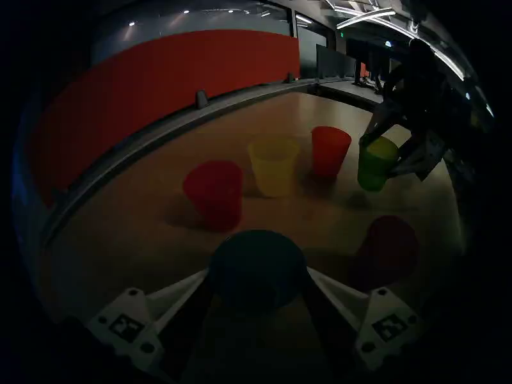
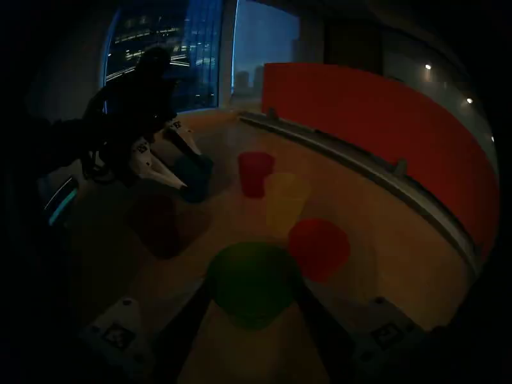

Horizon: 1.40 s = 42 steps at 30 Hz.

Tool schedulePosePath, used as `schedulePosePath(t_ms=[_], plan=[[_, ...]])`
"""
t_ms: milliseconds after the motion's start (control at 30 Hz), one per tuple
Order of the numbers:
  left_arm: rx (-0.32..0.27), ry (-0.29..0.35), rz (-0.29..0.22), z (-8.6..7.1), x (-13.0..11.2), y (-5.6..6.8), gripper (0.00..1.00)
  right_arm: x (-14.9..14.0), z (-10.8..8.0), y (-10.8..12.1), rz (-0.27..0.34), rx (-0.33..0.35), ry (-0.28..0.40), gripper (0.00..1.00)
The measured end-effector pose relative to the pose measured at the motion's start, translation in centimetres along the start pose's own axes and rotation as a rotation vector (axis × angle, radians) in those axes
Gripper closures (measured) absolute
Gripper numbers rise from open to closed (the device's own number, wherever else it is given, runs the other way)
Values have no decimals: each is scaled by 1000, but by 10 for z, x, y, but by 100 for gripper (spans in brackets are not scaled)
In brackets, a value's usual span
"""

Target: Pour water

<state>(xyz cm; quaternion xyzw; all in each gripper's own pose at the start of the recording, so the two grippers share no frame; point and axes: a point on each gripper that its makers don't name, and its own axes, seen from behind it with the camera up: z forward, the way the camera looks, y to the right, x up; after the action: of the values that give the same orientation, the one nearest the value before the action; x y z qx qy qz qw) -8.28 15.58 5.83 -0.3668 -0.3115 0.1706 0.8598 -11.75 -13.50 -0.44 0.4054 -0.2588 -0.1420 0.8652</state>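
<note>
**Two cups gripped, four on wooden table (image 1: pixel 147 249)**

Clamped between fingers of left gripper (image 1: pixel 257 276): dark teal cup (image 1: pixel 257 265). Pinched likewise in right gripper (image 2: pixel 253 291): green cup (image 2: pixel 253 278). Both smooth, tapered plastic. Beyond, in a row: red cup (image 1: pixel 214 192), yellow cup (image 1: pixel 274 165), orange-red cup (image 1: pixel 329 150) — maroon cup (image 1: pixel 387 249) apart.

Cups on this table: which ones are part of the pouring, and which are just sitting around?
In the job: blue cup, green cup, both gripped.
Just standing by: red cup, yellow cup, orange cup, maroon cup.
</note>
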Motion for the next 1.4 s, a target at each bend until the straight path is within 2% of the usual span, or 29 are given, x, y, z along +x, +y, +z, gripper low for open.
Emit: schedulePosePath(t_ms=[400,567,900,1200,1400], plan=[[-1,-1,-34,-2,-8,-1,13,-2,4,-1,2,-2,-7,0],[0,-9,-32,-3,-10,-2,13,-2,3,-2,5,-2,-6,0],[-35,-56,-43,-4,-26,7,13,-6,6,-3,7,-6,-11,0],[-1,-91,-34,-15,-50,3,13,-12,9,-5,15,-8,-19,0],[27,-84,-62,-27,-58,0,13,-15,9,-5,23,-11,-16,0]])
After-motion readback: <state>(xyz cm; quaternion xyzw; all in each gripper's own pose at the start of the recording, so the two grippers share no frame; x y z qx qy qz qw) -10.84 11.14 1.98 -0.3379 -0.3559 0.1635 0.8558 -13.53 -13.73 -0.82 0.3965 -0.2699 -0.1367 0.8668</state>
